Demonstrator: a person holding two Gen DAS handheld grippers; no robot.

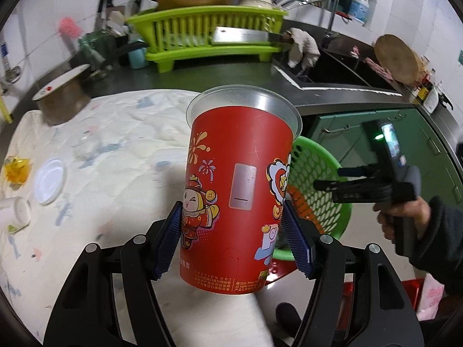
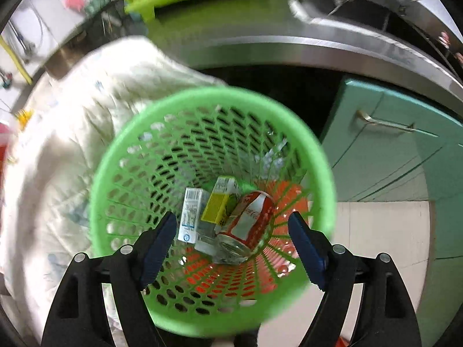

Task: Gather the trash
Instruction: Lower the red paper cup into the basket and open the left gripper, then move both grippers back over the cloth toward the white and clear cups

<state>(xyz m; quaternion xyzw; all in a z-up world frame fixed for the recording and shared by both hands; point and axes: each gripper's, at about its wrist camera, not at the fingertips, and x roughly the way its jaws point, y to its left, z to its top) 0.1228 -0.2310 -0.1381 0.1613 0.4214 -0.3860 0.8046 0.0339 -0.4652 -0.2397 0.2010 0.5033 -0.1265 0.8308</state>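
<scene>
Red paper cup (image 1: 237, 190), clear lid on, is clamped between the left gripper (image 1: 233, 240) pads above the quilted cloth (image 1: 115, 133), beside the green basket (image 1: 315, 179). Step in hand, I judge: carrying it over; next it needs centring above the rim, then release.

From the right wrist, the right gripper (image 2: 233, 244) stands wide and empty over the basket (image 2: 121, 156). Only here do its contents show: a cola can (image 2: 249, 219) and, through blur, apparently two cartons.

A white cloth (image 1: 121, 133) covers the desk. On it lie a white lid (image 1: 49, 180), a yellow wrapper (image 1: 17, 169) and a tipped white cup (image 1: 14, 212). A metal pot (image 1: 62, 98) stands at its far edge.
</scene>
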